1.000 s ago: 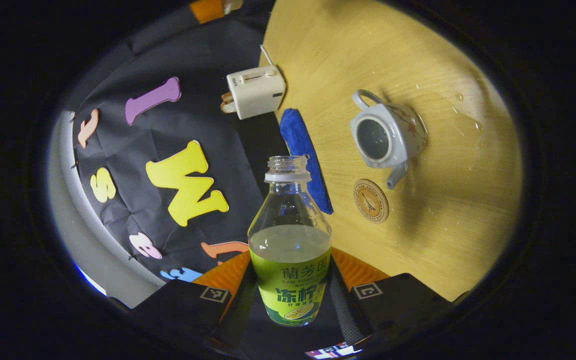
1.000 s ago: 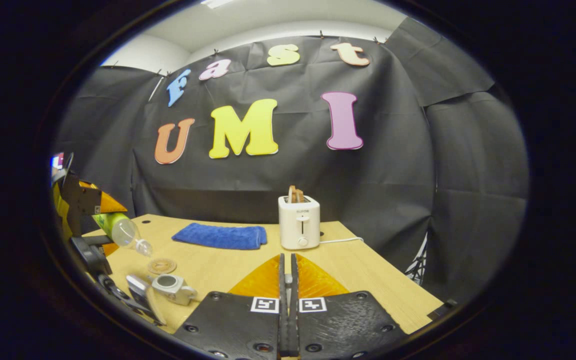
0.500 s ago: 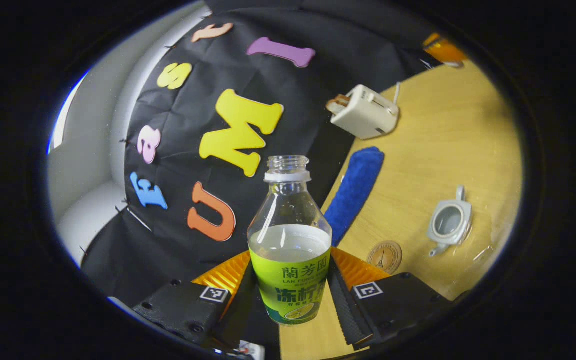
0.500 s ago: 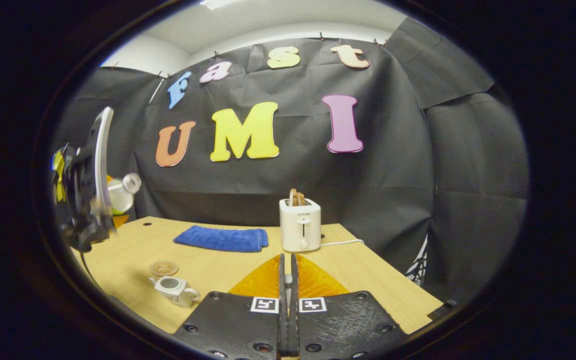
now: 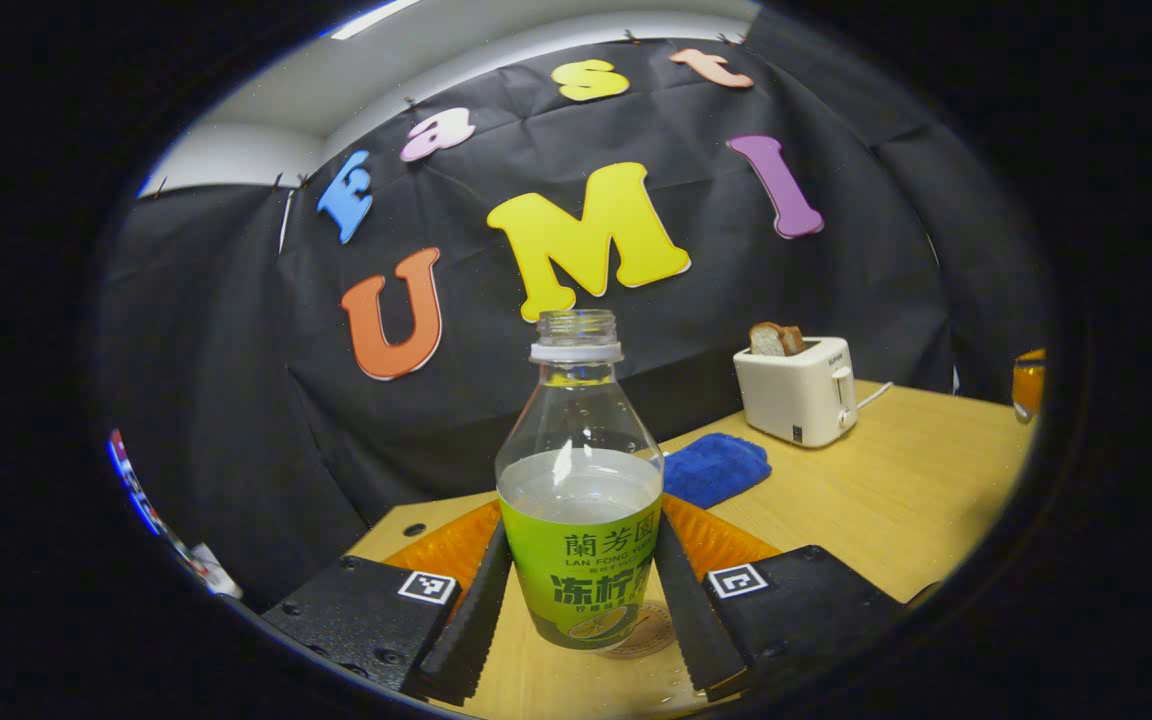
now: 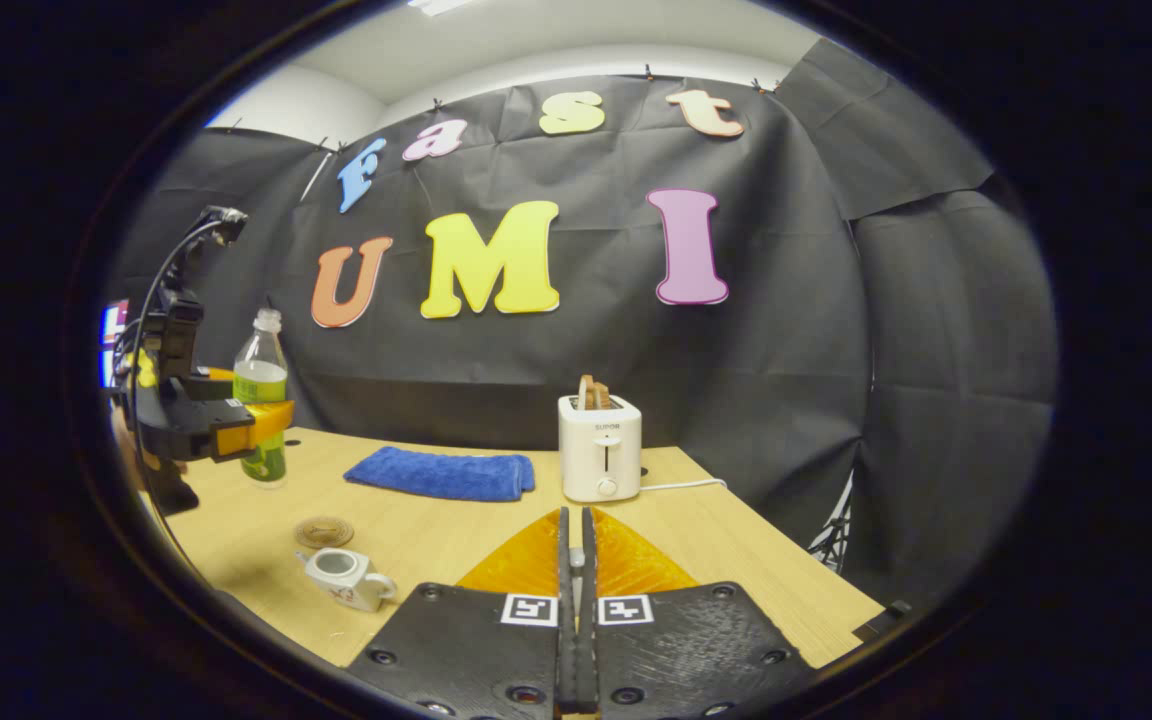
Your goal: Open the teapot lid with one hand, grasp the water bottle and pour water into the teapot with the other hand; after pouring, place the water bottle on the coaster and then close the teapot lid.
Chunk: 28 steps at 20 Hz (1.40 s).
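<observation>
Right now your left gripper [image 5: 581,600] pinches the water bottle [image 5: 579,480] upright, both ribbed fingers [image 5: 469,620] pressed against its glossy green label. The bottle is clear plastic with a rounded shoulder, an uncapped threaded neck and a white collar ring; the liquid sits just above the label. Beneath its base, at six o'clock in the left gripper view, you can see part of the round coaster [image 5: 648,632], though whether the bottle touches it cannot be told.

From the right gripper view, the bottle hangs at about nine o'clock over the smooth wood-grain table [image 6: 436,540]. The white glazed teapot [image 6: 344,577] stands lidless at seven o'clock, its opening bare, with the coaster just behind it. A folded blue terry towel [image 6: 441,473] lies near the centre, and a boxy white toaster [image 6: 599,447] with slices poking out stands beside it.

Your right gripper [image 6: 576,600] has its fingers pressed together along a thin seam; whether the lid is caught there cannot be told.
</observation>
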Available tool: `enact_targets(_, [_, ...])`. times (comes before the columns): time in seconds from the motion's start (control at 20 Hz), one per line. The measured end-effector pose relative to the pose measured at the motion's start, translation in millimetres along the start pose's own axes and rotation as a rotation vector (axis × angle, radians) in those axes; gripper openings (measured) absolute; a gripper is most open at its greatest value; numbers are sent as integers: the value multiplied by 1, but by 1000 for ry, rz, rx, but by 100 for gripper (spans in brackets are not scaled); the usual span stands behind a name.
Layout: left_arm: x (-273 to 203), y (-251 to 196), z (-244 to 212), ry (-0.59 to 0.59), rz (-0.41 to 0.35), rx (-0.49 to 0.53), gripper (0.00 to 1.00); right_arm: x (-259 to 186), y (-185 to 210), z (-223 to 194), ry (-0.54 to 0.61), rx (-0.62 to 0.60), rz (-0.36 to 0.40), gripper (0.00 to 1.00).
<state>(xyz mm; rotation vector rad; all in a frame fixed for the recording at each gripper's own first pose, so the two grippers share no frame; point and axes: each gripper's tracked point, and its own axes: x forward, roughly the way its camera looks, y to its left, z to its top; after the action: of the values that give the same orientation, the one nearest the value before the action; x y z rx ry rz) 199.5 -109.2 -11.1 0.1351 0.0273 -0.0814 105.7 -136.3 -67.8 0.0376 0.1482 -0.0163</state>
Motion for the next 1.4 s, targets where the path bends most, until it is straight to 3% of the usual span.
enact_targets(0.1, [13,-4,-14,-18,-10,-140,77,1,-1,-2,4,1,-6,0])
enact_targets(0.25, [24,-5,-37,2,-1,-222,77,3,-3,-6,14,10,-16,0])
enact_targets(0.65, [44,4,-71,40,16,-203,78,12,-5,-18,44,9,-20,0])
enact_targets(0.9, [41,-4,-83,68,-28,-223,80,14,1,-20,43,-6,-10,0])
enact_targets(1.05, [39,1,-84,80,-18,-208,81,12,6,-19,40,-22,-4,0])
enact_targets(1.2, [31,5,-73,62,-4,-187,98,10,12,-15,27,-32,2,0])
enact_targets(1.4, [10,7,-46,30,-18,-214,97,9,24,-17,33,-42,25,0])
